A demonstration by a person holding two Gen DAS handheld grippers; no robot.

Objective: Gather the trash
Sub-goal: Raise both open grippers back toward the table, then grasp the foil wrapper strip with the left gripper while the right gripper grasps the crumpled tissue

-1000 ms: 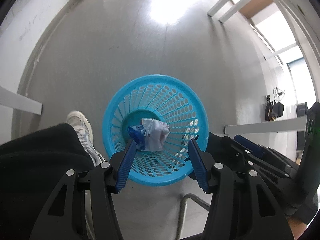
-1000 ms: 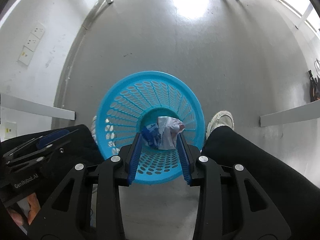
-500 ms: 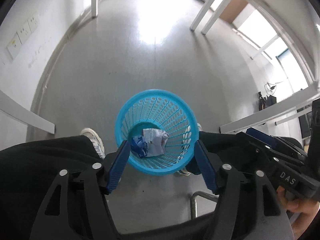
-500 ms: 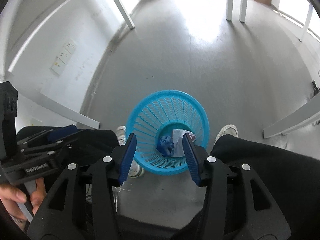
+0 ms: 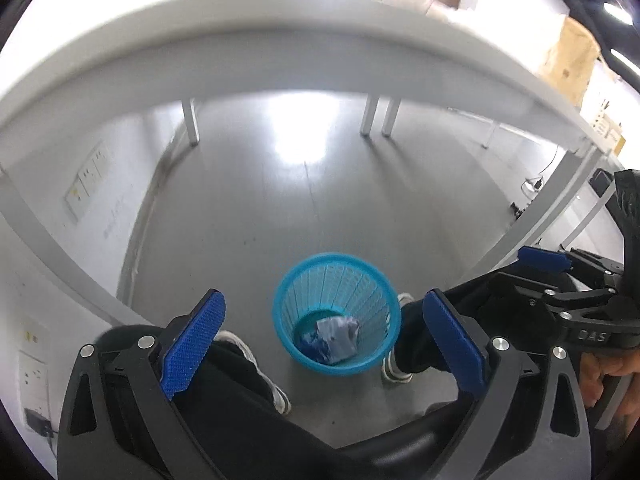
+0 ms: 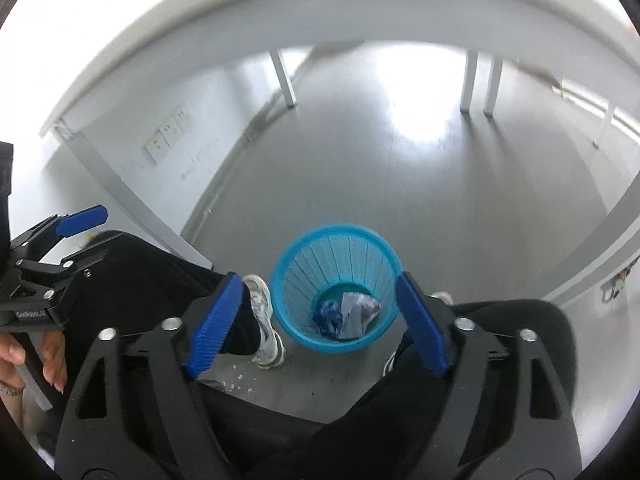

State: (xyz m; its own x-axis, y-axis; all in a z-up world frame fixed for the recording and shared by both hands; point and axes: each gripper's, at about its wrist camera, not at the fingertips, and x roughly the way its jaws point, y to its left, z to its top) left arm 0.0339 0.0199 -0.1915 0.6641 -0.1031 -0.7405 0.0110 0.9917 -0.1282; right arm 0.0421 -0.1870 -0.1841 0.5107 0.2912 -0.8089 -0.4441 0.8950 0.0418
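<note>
here, both views look down from above the floor (image 5: 248, 208) toward a blue basket (image 5: 337, 280) standing between the person's two shoes. left gripper (image 5: 324, 336): jaws spread wide, nothing held; its blue pads (image 5: 192, 340) frame the basket from well above, without contact. right gripper (image 6: 320, 316): jaws likewise wide apart and empty, one pad (image 6: 218, 324) over the left leg, the other beside the basket rim. the basket (image 6: 336, 256) is a perforated cone, upright on the grey floor (image 6: 400, 184). trash (image 5: 332, 338) lies at its bottom: a crumpled pale wrapper touching a darker blue scrap; in the right view the same trash (image 6: 352, 314) sits at the basket's centre. shoes: a white shoe (image 5: 256, 364) just left of the basket, another (image 5: 396, 360) just right, both under black trouser legs. in the left view the right gripper's body (image 5: 576, 304) appears at the right edge, held in a hand (image 5: 608, 376); in the right view the left gripper's body (image 6: 44, 272) appears at the left edge, also in a hand (image 6: 40, 356). a white tabletop (image 5: 280, 40) edge arcs across the top of each view, blurred, with its legs (image 5: 370, 116) standing on the floor beyond. wall sockets (image 5: 86, 184) show at left.
</note>
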